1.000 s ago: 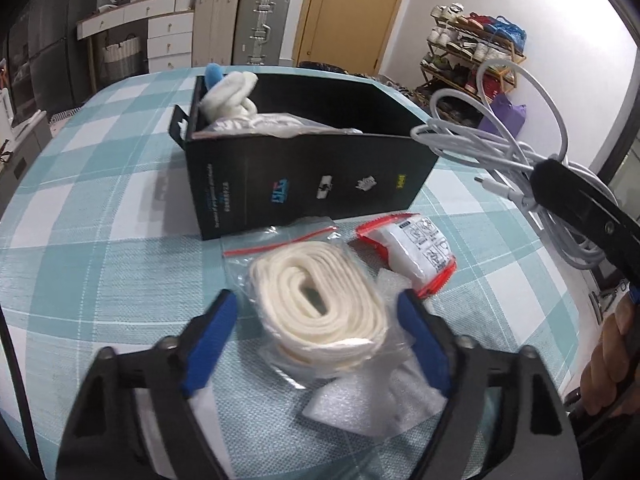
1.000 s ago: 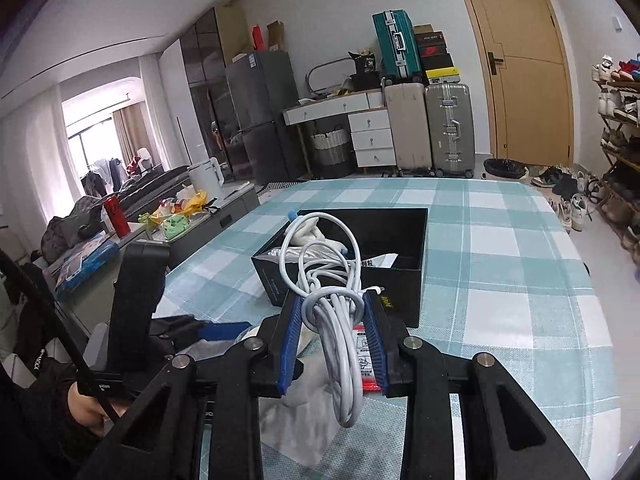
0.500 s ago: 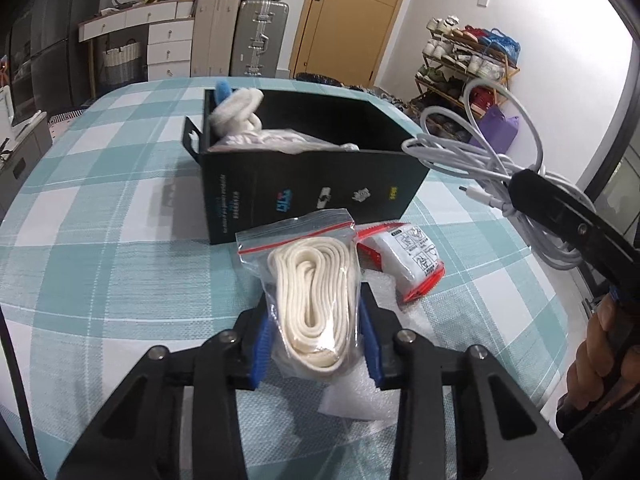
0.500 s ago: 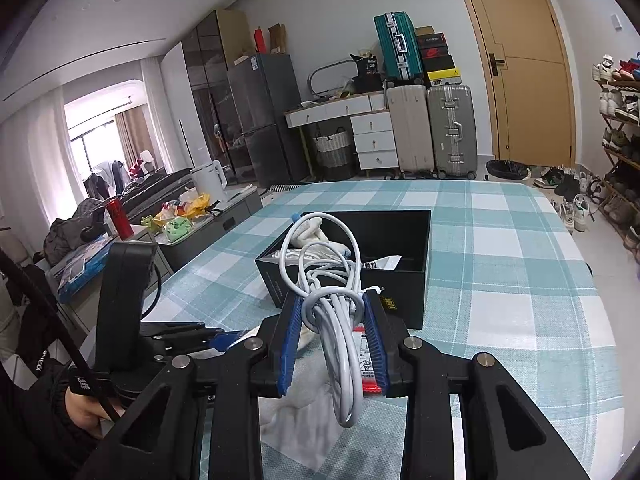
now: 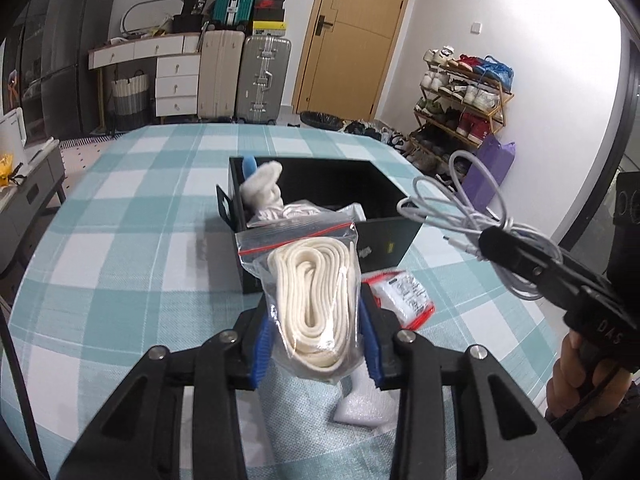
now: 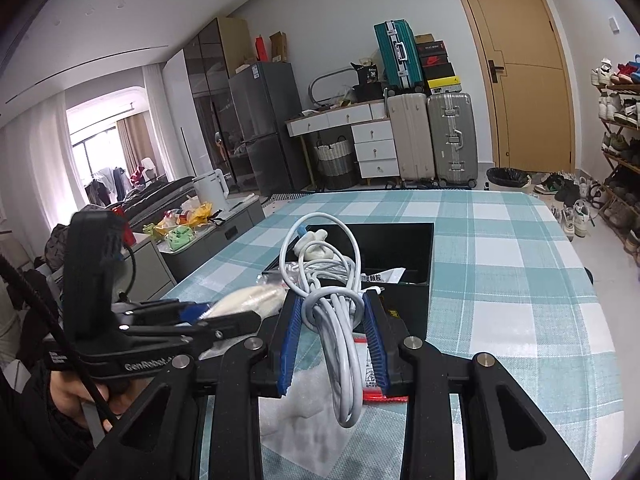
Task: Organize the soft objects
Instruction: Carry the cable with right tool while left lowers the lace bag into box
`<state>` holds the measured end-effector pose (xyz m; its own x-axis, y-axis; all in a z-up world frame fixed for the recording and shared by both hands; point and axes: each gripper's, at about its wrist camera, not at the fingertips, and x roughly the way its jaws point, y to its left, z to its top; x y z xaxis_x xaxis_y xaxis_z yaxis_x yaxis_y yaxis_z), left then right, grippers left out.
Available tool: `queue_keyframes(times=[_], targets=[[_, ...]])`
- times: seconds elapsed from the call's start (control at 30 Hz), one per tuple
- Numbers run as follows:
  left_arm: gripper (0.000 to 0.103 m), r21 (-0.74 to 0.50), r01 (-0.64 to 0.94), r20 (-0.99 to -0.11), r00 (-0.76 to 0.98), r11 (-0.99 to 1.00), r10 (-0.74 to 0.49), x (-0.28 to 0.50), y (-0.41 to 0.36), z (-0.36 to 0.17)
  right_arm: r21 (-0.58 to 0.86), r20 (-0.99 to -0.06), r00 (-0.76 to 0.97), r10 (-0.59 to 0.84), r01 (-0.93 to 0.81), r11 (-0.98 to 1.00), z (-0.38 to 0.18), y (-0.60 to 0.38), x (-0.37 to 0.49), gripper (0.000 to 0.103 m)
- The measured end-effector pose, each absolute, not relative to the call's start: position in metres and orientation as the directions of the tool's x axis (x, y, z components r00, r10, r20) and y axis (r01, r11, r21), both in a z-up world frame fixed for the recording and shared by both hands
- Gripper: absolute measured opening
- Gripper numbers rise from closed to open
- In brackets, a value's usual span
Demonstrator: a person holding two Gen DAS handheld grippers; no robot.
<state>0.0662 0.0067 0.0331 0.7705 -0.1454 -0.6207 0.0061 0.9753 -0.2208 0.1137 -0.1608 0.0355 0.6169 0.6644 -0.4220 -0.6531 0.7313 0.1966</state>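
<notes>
While both tools are squeezed tight, this is how things sit:
Left tool [image 5: 316, 340]: its blue pads press on both sides of a clear bag of cream rope [image 5: 310, 292], held up off the table.
Right tool [image 6: 334, 338]: pinched on a bundle of white cable [image 6: 336, 320]; loops stick up and hang down.
Black box [image 5: 384, 200]: open on top, on the checked table [image 5: 120, 248], just behind the bag; white soft things [image 5: 262, 188] lie inside.
Red and white packet [image 5: 404, 298]: on the table, in front of the box.
Bubble wrap [image 5: 366, 408]: on the table under the bag.
</notes>
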Motion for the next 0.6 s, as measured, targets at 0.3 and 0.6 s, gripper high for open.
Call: queue_keyframes(times=[0.3, 0.6], targets=[[0.036, -0.228, 0.014, -0.59, 0.793, 0.974, -0.149, 0.063, 0.013, 0.05, 0.202, -0.418, 0.63, 0.654, -0.638, 0.743, 0.044, -0.158, 0.12, 0.031], [0.036, -0.215, 0.013, -0.575, 0.806, 0.977, -0.138, 0.078, 0.021, 0.062, 0.194, -0.43, 0.641, 0.635, -0.622, 0.759, 0.053, -0.15, 0.135, 0.031]])
